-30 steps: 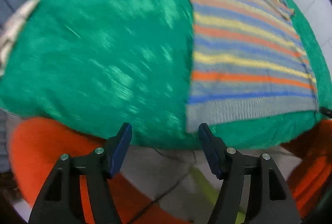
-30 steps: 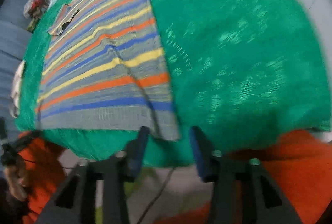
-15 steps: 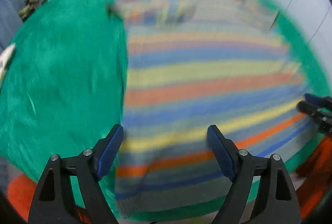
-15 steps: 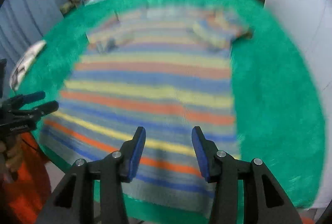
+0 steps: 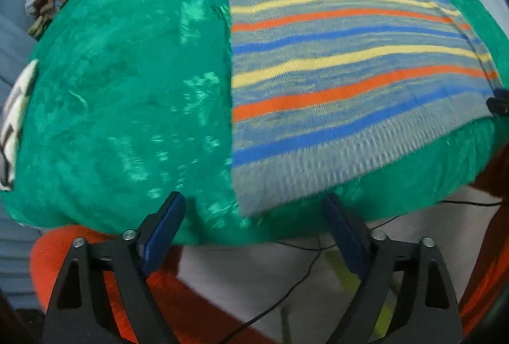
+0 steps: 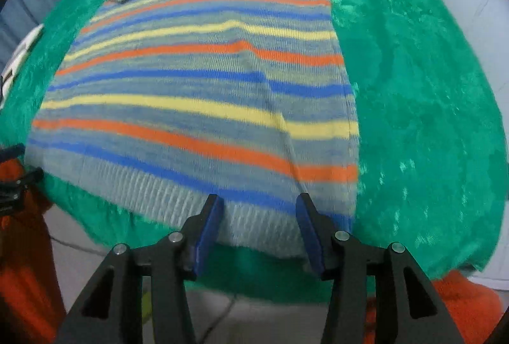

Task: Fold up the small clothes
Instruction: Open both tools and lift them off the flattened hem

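A striped knit sweater (image 5: 343,70) in grey, blue, orange and yellow lies flat on a green fuzzy cover (image 5: 121,95), its ribbed hem toward me and both sleeves folded in at the far end. My left gripper (image 5: 253,216) is open and empty, just in front of the hem's left corner. My right gripper (image 6: 259,216) is open and empty at the hem near its right corner; the sweater (image 6: 203,83) fills that view. The right gripper's tip (image 5: 499,103) shows at the far right of the left view, and the left gripper (image 6: 12,175) at the right view's left edge.
The green cover (image 6: 423,108) spreads wide on both sides of the sweater. Orange fabric (image 5: 203,312) and a black cable (image 5: 302,274) lie below the near edge. A white printed cloth (image 5: 14,118) sits at the far left, clutter (image 5: 47,0) at the back left corner.
Both grippers have pulled back from over the sweater to its near hem. The left one has swung left, now facing the hem's left corner. Both stay open.
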Demonstrator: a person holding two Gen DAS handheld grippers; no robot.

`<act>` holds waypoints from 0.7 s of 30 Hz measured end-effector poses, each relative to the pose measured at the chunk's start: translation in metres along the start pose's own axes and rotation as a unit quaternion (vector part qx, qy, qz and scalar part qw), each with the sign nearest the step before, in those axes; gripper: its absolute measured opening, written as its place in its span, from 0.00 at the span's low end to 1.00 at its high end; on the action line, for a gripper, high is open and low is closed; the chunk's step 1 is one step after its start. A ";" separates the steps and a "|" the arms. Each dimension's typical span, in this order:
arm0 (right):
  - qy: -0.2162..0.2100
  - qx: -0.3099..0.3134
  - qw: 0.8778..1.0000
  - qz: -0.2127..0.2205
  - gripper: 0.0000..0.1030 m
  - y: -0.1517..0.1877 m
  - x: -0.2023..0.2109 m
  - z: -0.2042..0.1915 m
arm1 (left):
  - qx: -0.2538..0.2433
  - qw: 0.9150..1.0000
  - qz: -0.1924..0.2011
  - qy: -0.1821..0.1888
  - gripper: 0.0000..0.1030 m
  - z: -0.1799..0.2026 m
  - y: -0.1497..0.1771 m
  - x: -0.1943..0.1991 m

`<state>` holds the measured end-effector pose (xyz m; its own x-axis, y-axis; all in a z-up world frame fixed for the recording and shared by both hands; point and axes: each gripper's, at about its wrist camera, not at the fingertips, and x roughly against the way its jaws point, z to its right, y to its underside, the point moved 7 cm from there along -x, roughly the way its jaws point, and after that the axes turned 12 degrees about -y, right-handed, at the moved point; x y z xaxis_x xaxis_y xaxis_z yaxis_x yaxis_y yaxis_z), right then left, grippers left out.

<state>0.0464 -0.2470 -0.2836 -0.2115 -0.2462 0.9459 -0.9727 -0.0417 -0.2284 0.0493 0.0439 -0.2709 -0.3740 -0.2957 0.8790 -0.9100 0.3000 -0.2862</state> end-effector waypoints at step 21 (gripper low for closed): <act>0.030 0.100 0.994 -0.026 0.53 -0.014 0.034 -0.001 | 0.033 0.997 0.069 0.022 0.98 0.015 -0.028 0.002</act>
<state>0.0525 -0.2542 -0.2480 -0.1725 -0.1809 0.9683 -0.9450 -0.2470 -0.2145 0.0718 0.0215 -0.2665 -0.4889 -0.2148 0.8455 -0.8610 0.2744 -0.4282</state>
